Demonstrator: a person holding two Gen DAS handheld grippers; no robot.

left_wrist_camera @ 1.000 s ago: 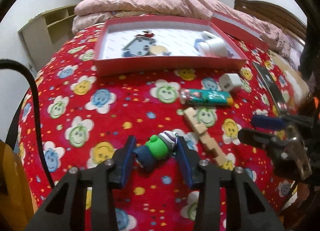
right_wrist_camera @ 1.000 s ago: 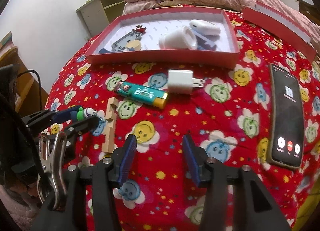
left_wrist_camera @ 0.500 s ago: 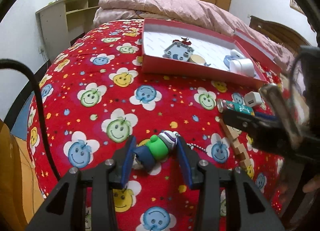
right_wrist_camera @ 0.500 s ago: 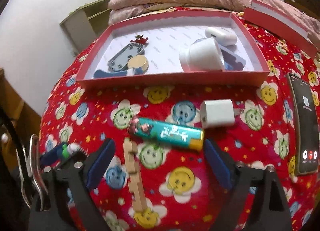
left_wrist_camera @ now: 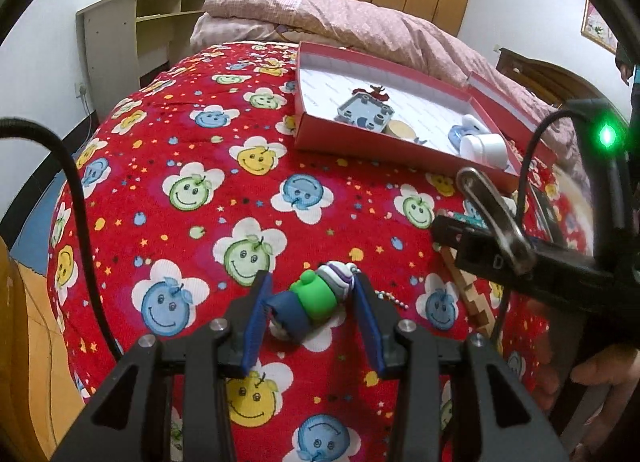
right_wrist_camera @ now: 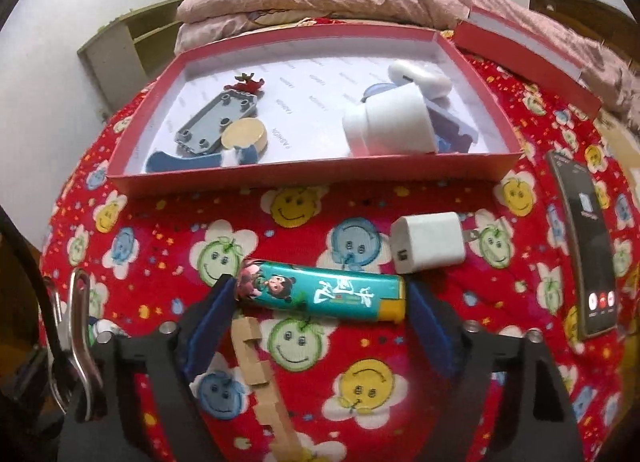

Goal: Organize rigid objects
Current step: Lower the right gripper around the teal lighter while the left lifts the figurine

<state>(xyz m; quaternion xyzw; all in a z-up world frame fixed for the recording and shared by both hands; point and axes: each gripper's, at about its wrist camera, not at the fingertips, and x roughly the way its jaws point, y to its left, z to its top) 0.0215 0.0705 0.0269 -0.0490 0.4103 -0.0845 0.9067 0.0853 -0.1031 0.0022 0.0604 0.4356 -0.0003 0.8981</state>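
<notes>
Hidden/cut off: from L wrist cam the right gripper's body covers most of the lighter, the charger and the phone; only a teal sliver of the lighter shows. Wooden notched strip runs under the right gripper's left finger and off the bottom edge in R cam. Toy figure's head end is tucked behind the left pad, hard to read. Red box contents partly overlap: white cup over a blue item, unclear what.

Left gripper: partway open, both blue pads pressing a small toy figure (green body, blue base, striped cap), lifted above the red smiley bedspread. Figure's long axis runs across the jaws, tilted, cap end up-right; bead chain trails right.

Right gripper: wide, jaws closing, lighter between the pads, lying on the bedspread. Pads at both ends or nearly; contact not clear. Lighter's long axis left-right, yellow end right, cartoon end left.

White charger just beyond lighter's right end. Phone far right, screen lit.
</notes>
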